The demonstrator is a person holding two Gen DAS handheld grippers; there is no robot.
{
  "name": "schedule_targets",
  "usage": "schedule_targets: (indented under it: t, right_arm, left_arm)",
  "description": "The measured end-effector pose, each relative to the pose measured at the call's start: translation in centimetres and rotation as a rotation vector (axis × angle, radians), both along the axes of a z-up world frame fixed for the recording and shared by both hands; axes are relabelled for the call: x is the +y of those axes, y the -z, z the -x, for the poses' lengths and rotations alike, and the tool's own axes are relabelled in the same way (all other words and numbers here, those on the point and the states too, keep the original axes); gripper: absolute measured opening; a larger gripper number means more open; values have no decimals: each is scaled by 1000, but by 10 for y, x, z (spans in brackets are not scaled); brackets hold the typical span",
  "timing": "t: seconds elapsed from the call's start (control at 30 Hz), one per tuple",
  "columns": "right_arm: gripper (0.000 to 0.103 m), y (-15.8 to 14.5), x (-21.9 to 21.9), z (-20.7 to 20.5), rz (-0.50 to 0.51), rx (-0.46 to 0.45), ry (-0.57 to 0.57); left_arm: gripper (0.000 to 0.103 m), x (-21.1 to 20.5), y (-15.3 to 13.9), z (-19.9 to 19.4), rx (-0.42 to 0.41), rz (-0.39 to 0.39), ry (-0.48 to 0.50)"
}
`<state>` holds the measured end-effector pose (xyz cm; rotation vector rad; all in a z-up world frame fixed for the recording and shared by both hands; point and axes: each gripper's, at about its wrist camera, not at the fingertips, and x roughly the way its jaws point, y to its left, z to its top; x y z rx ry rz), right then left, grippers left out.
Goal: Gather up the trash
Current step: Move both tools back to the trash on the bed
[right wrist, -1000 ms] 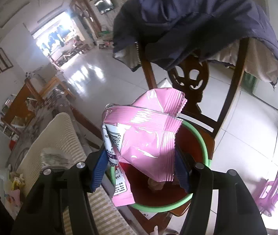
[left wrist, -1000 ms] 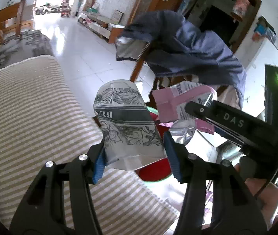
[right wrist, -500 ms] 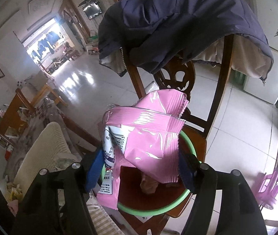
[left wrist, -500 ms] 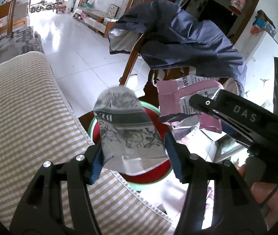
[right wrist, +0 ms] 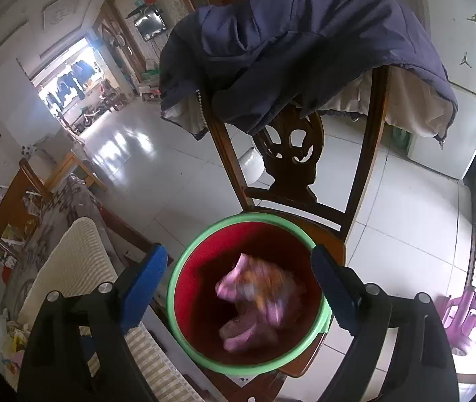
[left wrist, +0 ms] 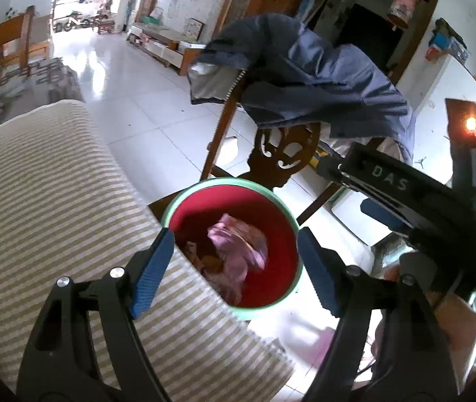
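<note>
Grippers (left wrist: pixel 234 269) (right wrist: pixel 239 289) wide open, empty, above bucket (right wrist: pixel 184 274)

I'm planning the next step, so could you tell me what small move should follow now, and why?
Probably draw both claws back from the bin toward more trash: the left claw and right claw hang open and empty over it, and pink wrappers lie inside.

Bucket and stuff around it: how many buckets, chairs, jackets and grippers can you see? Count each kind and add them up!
Red bucket: 1
Wooden chair behind the bucket: 1
Blue jacket draped over the chair: 1
Hand-held grippers, left and right, both open over the bucket: 2
Total: 5
</note>
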<state>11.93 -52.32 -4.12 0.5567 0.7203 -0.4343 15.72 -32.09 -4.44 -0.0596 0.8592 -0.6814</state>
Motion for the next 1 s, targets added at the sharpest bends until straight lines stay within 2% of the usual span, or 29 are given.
schedule_targets:
  t: [0.23,0.4,0.63,0.77,0.8,0.93,1.0]
  right_arm:
    - [85,-2,14,-5,49,21,-36]
    - [86,-2,31,-14,93,43,-87]
    - [86,0,53,-23,145,72,-155]
    - [86,-3,69,-23,125,49,-216]
    - [86,-4,74,-22,123,33,-235]
    - [86,-11,102,-25,143,-10,-326]
    - [86,-13,117,-28,166,-9,-368]
  left_arm:
    - [74,79,-4,15,37,46,-169]
    - [74,167,-8,24,28,49,-348]
    - [74,322,-12,32,-30,-77,-696]
    - [74,416,-12,33,-17,-182,-928]
    - [74,431,-12,33,-12,-187,-962]
    - [74,481,7,23,70,-205,-1010]
    - [74,494,17,18,98,-162,-1008]
